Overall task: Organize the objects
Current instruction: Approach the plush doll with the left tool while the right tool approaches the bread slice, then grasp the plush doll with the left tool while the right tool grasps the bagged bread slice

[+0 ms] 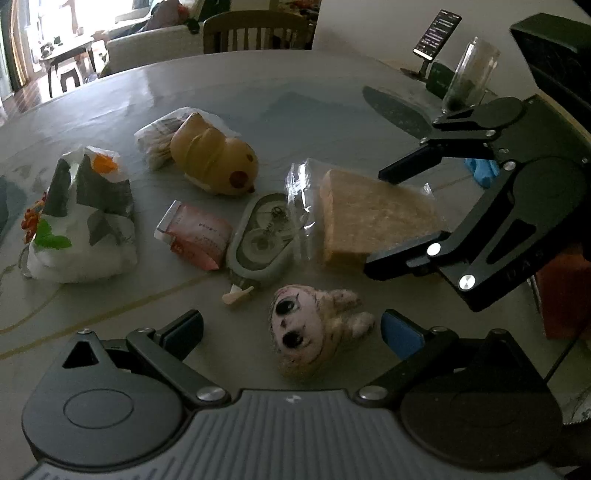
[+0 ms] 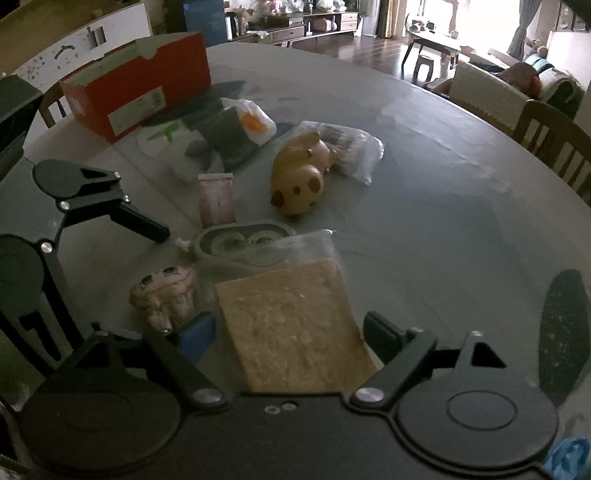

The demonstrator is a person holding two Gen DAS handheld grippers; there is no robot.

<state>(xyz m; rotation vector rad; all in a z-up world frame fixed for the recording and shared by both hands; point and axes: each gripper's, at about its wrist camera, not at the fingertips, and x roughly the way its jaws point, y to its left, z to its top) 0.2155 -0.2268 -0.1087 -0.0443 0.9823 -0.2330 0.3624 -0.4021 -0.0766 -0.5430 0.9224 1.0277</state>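
Plush head: a small pink plush head [image 1: 314, 328] with big dark eyes lay on the desk [image 1: 295, 96], right between the open fingers of the left claw [image 1: 291, 332], touched by neither that I could see.
Left claw: it stood wide open with nothing in it, hovering low over the plush head.
Bread: a tan slab in a clear bag [image 2: 291, 328] lay just beside the plush head, its near end between the spread fingers of the right claw [image 2: 288, 336].
Right claw: it gaped wide and gripped nothing; whether a pad touched the bag I could not tell.
Tape dispenser: a grey oval correction-tape dispenser [image 1: 260, 240] lay just beyond the plush head, touching the open end of the bread's bag.
Pink packet: a small pink packet [image 1: 195, 236] lay next to the dispenser.
Yellow toy: a yellow squishy animal [image 1: 214, 158] with red cheeks rested on its side farther back, against a crinkled clear bag of snacks [image 1: 157, 136].
Patterned bag: a white bag printed in grey, orange and green [image 1: 81, 221] sat at the edge of the cluster.
Red box: an open red cardboard box [image 2: 136, 85] stood beyond the patterned bag, apart from the small things.
Farther off: a glass [image 1: 471, 74] and a phone on a stand [image 1: 437, 35] stood near the desk's far edge.
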